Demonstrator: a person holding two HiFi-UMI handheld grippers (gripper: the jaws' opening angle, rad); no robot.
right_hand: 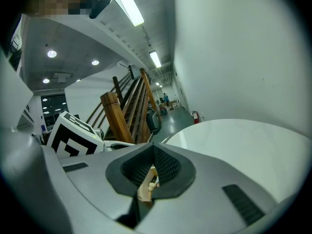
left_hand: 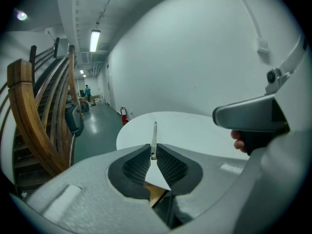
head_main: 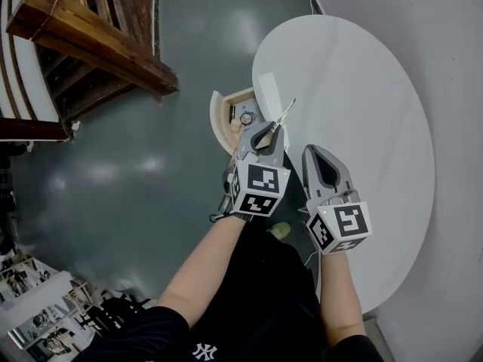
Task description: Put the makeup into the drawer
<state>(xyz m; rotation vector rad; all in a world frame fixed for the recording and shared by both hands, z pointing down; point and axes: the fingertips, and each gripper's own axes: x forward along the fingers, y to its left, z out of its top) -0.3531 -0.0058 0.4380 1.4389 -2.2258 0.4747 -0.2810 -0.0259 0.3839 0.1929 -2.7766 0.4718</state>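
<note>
My left gripper (head_main: 272, 129) is shut on a thin silvery makeup tool (head_main: 284, 114) that sticks out past the tips, up and to the right. It hangs above the white oval table's (head_main: 362, 104) left edge, just right of the open wooden drawer (head_main: 223, 124). The drawer holds a small round item (head_main: 246, 118) and other small pieces. In the left gripper view the tool (left_hand: 154, 136) stands upright between the pads of the left gripper (left_hand: 153, 155). My right gripper (head_main: 314, 151) is beside it over the table, shut with nothing in it; the right gripper (right_hand: 153, 150) has its pads touching.
A wooden staircase (head_main: 90, 36) fills the upper left above the grey-green floor (head_main: 128, 172). A white wall (head_main: 453, 89) runs behind the table on the right. Cluttered shelves (head_main: 45, 315) sit at the lower left.
</note>
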